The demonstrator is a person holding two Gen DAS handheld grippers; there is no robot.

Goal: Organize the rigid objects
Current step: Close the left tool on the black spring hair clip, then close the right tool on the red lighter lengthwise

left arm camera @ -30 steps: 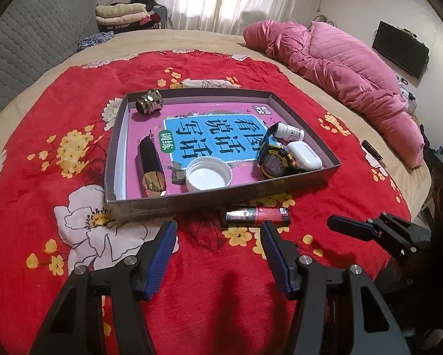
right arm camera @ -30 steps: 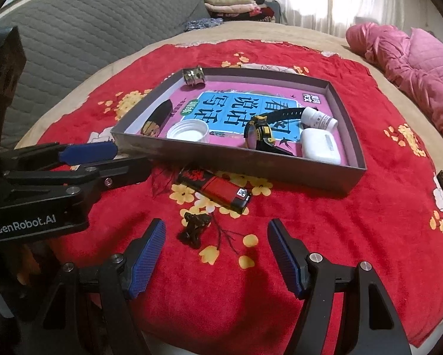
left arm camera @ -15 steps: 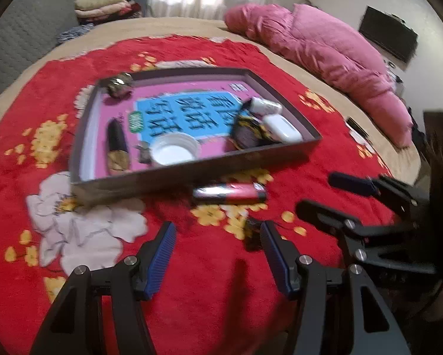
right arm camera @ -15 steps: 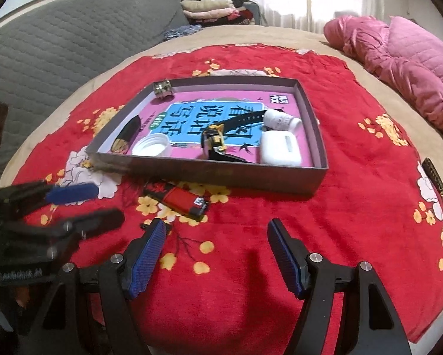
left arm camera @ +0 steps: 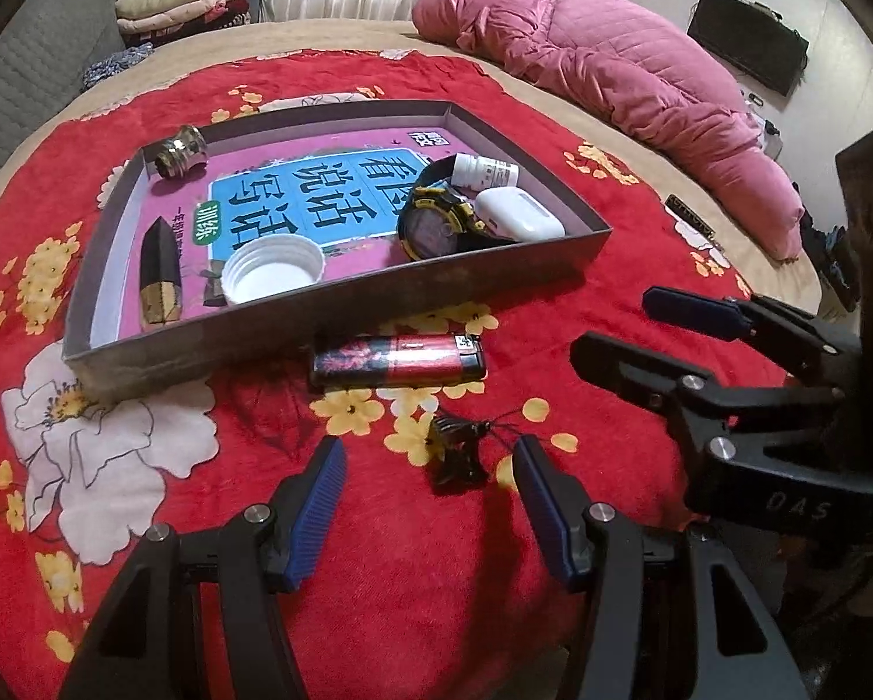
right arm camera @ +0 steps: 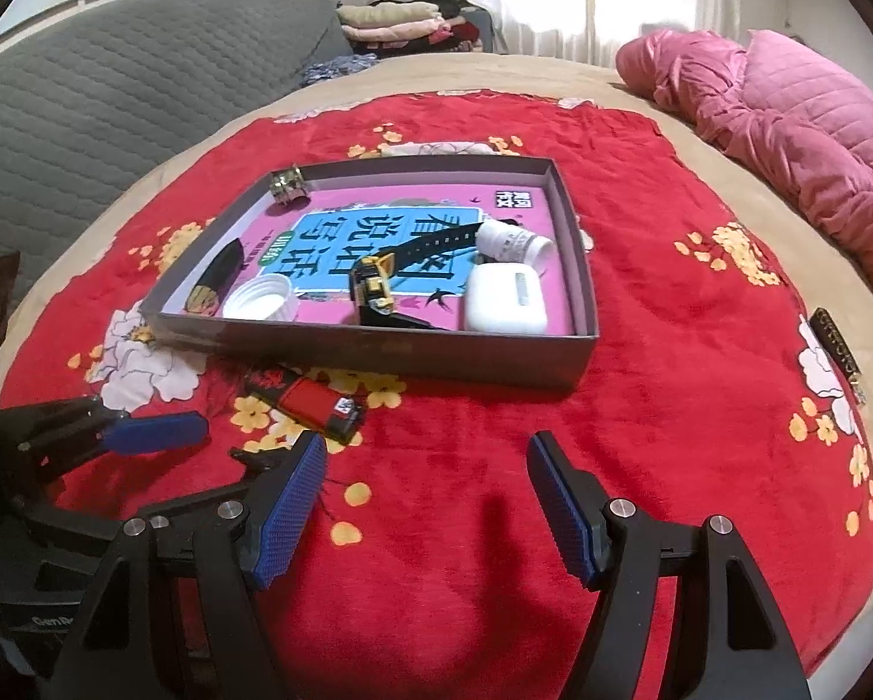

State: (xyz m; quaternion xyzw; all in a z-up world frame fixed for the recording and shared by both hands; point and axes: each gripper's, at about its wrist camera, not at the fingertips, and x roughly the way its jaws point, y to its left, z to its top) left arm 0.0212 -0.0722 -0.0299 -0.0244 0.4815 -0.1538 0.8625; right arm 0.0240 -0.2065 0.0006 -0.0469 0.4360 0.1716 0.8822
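A grey tray (left arm camera: 343,315) on the red flowered blanket holds a metal fitting (left arm camera: 179,151), a black-and-gold piece (left arm camera: 159,274), a white cap (left arm camera: 273,277), a yellow-black watch (left arm camera: 436,221), a white bottle (left arm camera: 486,170) and a white earbud case (left arm camera: 518,213). A red lighter (left arm camera: 398,360) lies in front of the tray. A small black trinket (left arm camera: 456,455) lies between the tips of my open left gripper (left arm camera: 427,455), untouched. My right gripper (right arm camera: 426,449) is open and empty over bare blanket, with the lighter (right arm camera: 314,402) to its left. It also shows at the right of the left wrist view (left arm camera: 640,326).
A pink quilt (left arm camera: 611,76) lies along the bed's far right. A grey padded headboard (right arm camera: 115,93) and folded clothes (right arm camera: 395,23) stand at the back. A dark narrow strip (right arm camera: 838,344) rests near the blanket's right edge. The left gripper (right arm camera: 162,455) crowds the right gripper's left side.
My left gripper has moved right and down toward the blanket, so the black trinket now lies between its tips. The right gripper has shifted right; lighter and trinket slid to its left.
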